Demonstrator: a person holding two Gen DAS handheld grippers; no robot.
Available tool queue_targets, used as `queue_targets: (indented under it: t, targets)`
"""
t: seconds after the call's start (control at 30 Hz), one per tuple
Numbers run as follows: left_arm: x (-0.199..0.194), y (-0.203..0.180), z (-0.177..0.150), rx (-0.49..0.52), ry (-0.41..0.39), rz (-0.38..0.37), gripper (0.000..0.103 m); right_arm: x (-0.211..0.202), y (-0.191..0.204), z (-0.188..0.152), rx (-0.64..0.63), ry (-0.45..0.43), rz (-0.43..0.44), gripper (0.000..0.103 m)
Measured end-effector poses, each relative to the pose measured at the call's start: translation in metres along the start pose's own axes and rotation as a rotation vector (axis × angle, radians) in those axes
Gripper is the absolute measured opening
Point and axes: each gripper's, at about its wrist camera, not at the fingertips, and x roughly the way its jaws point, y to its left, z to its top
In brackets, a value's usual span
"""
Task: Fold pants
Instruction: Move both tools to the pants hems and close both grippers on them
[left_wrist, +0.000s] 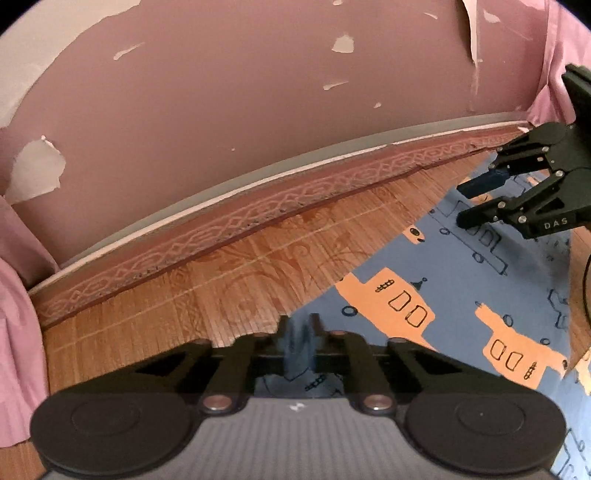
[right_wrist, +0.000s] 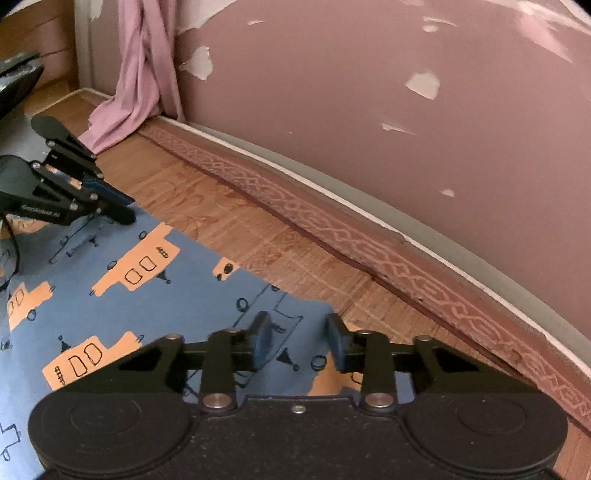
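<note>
Left gripper: jaws clamped on the edge of the blue patterned pants. Right gripper: jaws spread wide above the pants, nothing held.

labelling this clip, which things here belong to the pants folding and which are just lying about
Job:
- blue cotton pants with orange truck print
- left tool, closed on the pants' edge
- right tool, open over the pants

Lying about:
- pink hanging curtain
- patterned bamboo mat
- pink peeling wall
</note>
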Motion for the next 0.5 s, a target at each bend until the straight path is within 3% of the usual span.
queue_targets:
  t: [0.03, 0.1, 0.13, 0.17, 0.5]
  targets:
    - [0.0, -0.003, 0.0, 0.012, -0.002, 0.01, 0.003, 0.0, 0.0, 0.0, 0.005, 0.0, -0.006, 0.033]
    - [-0.001, -0.008, 0.001, 0.02, -0.002, 0.029, 0.002, -0.001, -0.004, 0.001, 0.047, -0.001, -0.026, 0.018]
    - [0.0, -0.007, 0.001, 0.013, -0.002, 0.035, 0.001, -0.003, -0.008, 0.001, 0.078, -0.005, -0.037, 0.005]
    - [-0.001, -0.007, 0.002, 0.002, -0.003, 0.039, 0.001, -0.005, -0.011, 0.0, 0.103, -0.011, -0.045, 0.001]
    - [-0.012, -0.006, 0.015, -0.038, -0.124, 0.109, 0.001, -0.029, 0.006, 0.002, 0.104, -0.144, -0.205, 0.0]
